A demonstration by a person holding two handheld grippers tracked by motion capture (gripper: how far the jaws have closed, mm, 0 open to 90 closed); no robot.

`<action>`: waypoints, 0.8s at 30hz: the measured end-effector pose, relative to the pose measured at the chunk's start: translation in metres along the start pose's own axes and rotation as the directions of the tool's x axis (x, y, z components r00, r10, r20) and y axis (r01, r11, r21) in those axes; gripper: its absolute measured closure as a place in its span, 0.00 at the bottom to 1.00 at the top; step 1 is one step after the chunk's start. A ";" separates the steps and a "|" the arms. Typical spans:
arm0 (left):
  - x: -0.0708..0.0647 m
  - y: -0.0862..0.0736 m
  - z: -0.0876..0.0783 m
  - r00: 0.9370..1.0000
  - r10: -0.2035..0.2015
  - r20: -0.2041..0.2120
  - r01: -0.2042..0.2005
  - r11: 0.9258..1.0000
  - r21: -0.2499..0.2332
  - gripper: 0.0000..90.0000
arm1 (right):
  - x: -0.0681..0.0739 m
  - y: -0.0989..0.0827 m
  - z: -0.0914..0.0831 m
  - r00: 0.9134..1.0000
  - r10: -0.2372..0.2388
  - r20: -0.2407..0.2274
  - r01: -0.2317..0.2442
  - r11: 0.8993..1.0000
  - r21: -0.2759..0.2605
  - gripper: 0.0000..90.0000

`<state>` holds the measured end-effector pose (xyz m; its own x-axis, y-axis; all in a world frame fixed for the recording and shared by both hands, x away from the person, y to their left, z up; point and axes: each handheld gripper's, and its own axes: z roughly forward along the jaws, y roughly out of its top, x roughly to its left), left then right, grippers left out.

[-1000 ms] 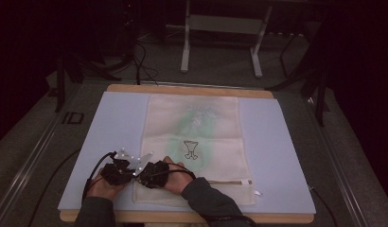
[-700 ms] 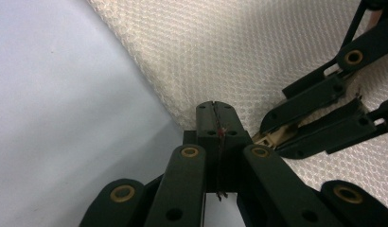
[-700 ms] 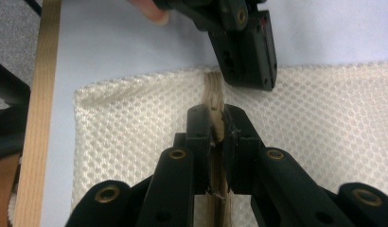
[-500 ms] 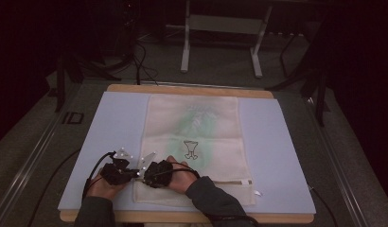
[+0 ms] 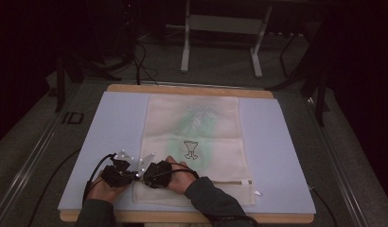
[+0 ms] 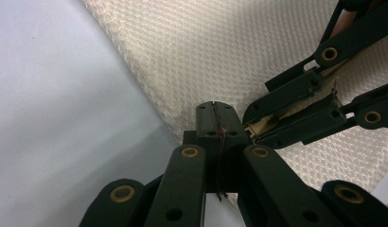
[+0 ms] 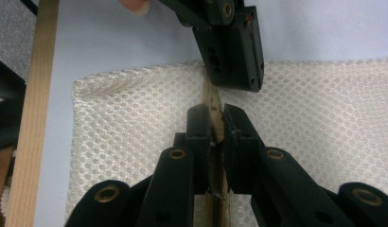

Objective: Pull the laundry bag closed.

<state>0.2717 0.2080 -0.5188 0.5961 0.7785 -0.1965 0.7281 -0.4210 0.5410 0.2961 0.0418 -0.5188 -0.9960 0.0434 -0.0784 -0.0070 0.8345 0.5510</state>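
A cream mesh bag point(image 5: 197, 137) with a green print lies flat on the pale blue mat point(image 5: 111, 127). Both grippers meet at its near left corner. My left gripper point(image 5: 135, 174) point(image 6: 214, 119) is shut, its jaws pinching the bag's left edge point(image 6: 159, 90) where the zipper ends. My right gripper point(image 5: 141, 176) point(image 7: 216, 124) is shut on the beige zipper strip point(image 7: 213, 97), right against the left gripper's point(image 7: 232, 47) jaws. In the left gripper view, the right gripper's jaws come in from the right with the beige strip point(image 6: 263, 125) between them.
The zipper point(image 5: 230, 182) runs along the bag's near edge to a small white tag point(image 5: 257, 192). The mat lies on a wooden table point(image 5: 192, 90), whose near edge point(image 7: 33, 118) is close to the grippers. Metal stand legs point(image 5: 220, 38) stand on the floor beyond.
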 end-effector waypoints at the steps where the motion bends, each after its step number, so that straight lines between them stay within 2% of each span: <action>1: 0.000 0.000 0.000 1.000 0.000 0.000 0.000 1.000 0.003 1.00 | 0.000 0.000 0.000 1.000 -0.004 0.003 0.004 1.000 -0.002 0.91; 13: 0.003 -0.001 0.001 1.000 0.001 0.014 -0.001 1.000 0.000 1.00 | 0.000 0.000 -0.003 0.999 0.039 -0.008 -0.039 0.999 0.013 0.91; 19: 0.004 -0.001 0.001 1.000 -0.003 0.030 0.003 1.000 -0.004 1.00 | 0.001 -0.002 -0.006 0.999 0.037 -0.001 -0.037 0.999 0.023 0.91; 24: 0.005 -0.001 0.001 1.000 -0.002 0.030 0.002 1.000 0.000 1.00 | -0.001 -0.004 -0.008 0.998 0.063 -0.016 -0.062 0.998 0.033 0.91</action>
<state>0.2741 0.2115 -0.5205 0.6044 0.7652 -0.2217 0.7294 -0.4195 0.5404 0.2965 0.0341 -0.5141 -0.9958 0.0869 -0.0302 0.0580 0.8478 0.5272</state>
